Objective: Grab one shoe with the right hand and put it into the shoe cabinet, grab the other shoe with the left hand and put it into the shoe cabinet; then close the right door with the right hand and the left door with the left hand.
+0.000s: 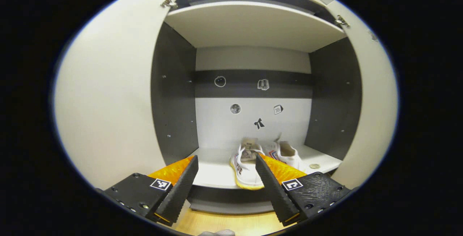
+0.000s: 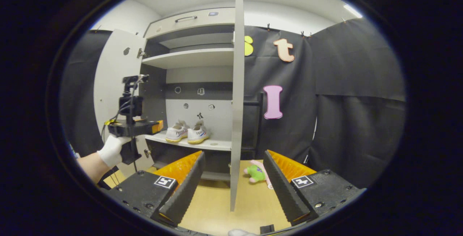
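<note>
Both jaws gape wide, holding nothing. Two shoes [image 1: 249, 165] sit low centre on the cabinet shelf [image 1: 217, 174]. My right gripper [image 2: 233, 181] straddles the right door [image 2: 237, 98] edge-on; pushing from here, I risk it jamming between the jaws.

My left hand [image 2: 110, 150], at the lower left of the right gripper view, wears a white glove, and both grippers' black, screw-studded bodies carry square black-and-white marker tags.
</note>
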{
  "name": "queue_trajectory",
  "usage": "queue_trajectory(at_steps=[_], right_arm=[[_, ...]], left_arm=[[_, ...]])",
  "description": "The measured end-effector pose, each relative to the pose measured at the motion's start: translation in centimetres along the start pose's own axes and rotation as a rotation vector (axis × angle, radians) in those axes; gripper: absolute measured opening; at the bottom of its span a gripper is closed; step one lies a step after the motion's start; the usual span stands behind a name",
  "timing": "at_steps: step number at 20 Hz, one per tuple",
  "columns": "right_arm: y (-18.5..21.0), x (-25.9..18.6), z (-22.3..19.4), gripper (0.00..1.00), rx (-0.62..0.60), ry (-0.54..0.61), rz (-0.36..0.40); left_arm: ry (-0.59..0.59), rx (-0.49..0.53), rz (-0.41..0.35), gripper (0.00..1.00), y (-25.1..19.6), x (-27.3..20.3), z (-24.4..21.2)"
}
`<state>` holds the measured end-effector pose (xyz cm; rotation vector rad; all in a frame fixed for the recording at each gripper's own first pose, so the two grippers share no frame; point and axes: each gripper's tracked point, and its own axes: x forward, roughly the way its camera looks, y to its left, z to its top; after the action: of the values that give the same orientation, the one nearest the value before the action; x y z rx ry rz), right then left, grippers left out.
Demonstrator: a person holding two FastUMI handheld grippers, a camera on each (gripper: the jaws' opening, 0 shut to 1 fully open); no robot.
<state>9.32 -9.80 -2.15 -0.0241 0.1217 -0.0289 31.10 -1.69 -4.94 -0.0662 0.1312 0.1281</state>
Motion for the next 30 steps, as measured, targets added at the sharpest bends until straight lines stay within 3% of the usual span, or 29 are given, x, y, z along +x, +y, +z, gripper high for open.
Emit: queue_trajectory(at_steps=[5, 9, 15, 19, 21, 24, 27, 28, 30], right_arm=[[-0.5, -2.2, -0.8, 1.0, 0.013, 0.001, -0.055], [-0.2, -3.7, -1.5, 1.0, 0.009, -0.004, -0.077], [2.6, -4.7, -4.3, 0.98, 0.04, 0.025, -0.049], [3.1, -4.6, -4.6, 1.0, 0.039, 0.033, -0.043], [1.9, -3.8, -3.9, 1.0, 0.027, 0.021, -0.069], [-1.6, -2.1, -2.5, 1.0, 0.005, -0.001, -0.137], [-5.4, 0.1, -0.7, 1.0, 0.012, -0.025, -0.208], [-6.8, 0.8, -0.1, 0.98, 0.012, -0.036, -0.234], [-8.6, 2.5, 1.1, 1.0, 0.018, -0.051, -0.258]], left_arm=[[-0.03, 0.042, -0.046, 0.95, -0.1, -11.1, -1.5], [0.014, 0.035, -0.059, 0.95, 1.0, -18.1, -3.9], [0.002, 0.067, -0.026, 0.96, 4.1, -26.6, -4.6], [0.005, 0.065, -0.004, 1.0, 5.4, -28.7, -4.5], [-0.004, 0.067, 0.01, 0.97, 5.8, -29.0, -4.2], [-0.028, 0.07, 0.009, 1.0, 5.6, -29.1, -3.9], [-0.022, 0.06, 0.016, 0.96, 5.3, -28.8, -4.6], [-0.017, 0.054, 0.022, 1.0, 5.2, -28.6, -4.8], [-0.012, 0.05, 0.031, 0.96, 4.9, -28.4, -5.0]])
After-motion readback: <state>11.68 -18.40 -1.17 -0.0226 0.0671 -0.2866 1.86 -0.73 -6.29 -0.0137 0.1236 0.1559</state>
